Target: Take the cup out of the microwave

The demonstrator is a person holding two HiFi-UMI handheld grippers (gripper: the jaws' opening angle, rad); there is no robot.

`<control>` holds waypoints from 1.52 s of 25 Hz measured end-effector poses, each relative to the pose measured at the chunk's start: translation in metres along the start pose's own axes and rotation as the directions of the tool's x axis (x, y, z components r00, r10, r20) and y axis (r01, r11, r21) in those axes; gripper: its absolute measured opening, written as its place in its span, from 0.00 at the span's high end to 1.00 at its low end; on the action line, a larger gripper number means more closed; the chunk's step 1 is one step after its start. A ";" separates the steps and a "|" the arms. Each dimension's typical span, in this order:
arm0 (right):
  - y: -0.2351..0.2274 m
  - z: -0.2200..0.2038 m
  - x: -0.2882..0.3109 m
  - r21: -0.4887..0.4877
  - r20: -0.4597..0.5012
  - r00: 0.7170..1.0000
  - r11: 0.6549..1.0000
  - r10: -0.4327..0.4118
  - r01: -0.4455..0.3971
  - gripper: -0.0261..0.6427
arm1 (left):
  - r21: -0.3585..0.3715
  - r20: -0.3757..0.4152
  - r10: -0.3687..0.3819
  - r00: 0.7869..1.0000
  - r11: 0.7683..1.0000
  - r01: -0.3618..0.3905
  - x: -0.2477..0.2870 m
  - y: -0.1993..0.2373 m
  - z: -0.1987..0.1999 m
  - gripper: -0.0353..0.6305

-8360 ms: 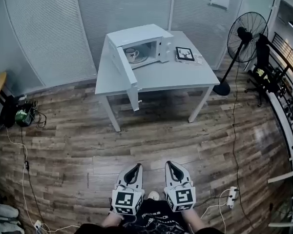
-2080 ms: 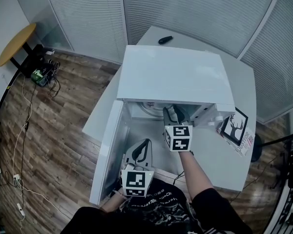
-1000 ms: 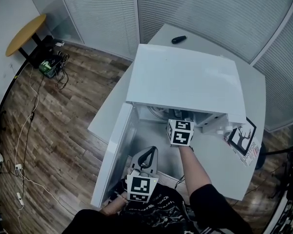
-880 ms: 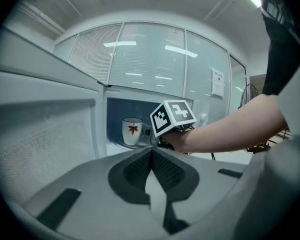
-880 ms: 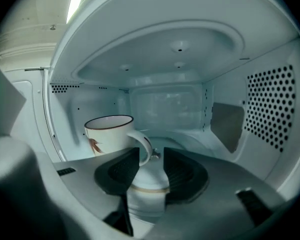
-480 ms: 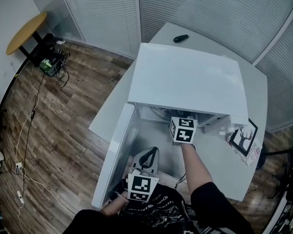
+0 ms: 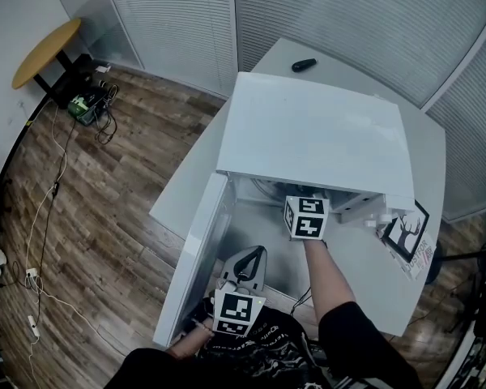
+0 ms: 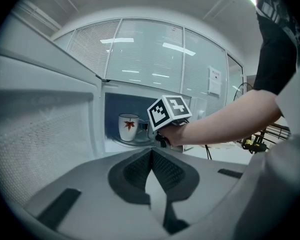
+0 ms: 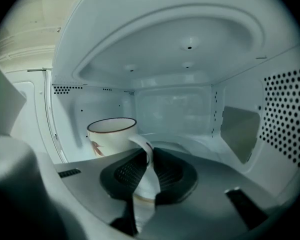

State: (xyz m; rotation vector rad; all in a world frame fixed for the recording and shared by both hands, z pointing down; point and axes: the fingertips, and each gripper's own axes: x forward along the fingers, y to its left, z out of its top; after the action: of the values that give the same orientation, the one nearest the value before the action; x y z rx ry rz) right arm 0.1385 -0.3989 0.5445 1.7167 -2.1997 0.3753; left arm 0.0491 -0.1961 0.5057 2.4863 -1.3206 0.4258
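I count one cup (image 9: 110,134), standing on the glass plate (image 9: 190,143) inside the one microwave (image 7: 312,132), toward the left of the chamber. My right hand-held gripper (image 9: 149,156) reaches in. Its jaws have just been closing and now pinch the cup's handle (image 9: 146,144). My left hand-held gripper (image 8: 151,153) is low outside, by the open door (image 7: 190,270), with its jaws together on nothing. The microwave sits on a single white table (image 7: 364,270), alongside one framed picture (image 7: 405,235) and one small black object (image 7: 304,65). Around it are a wood floor (image 7: 105,201), slatted blinds (image 7: 348,14) and one round side table (image 7: 44,51).
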 end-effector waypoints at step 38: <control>-0.017 -0.010 -0.042 0.109 0.019 0.996 0.990 -0.091 0.089 0.91 | -0.007 0.044 0.018 0.999 1.000 -0.018 -0.006 -0.002 0.005 0.94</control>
State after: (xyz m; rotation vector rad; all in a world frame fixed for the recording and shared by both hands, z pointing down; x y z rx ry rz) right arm 0.1654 -0.3624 0.5365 1.8788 -2.1449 0.4606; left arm 0.0478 -0.1923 0.4988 2.4937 -1.3596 0.3722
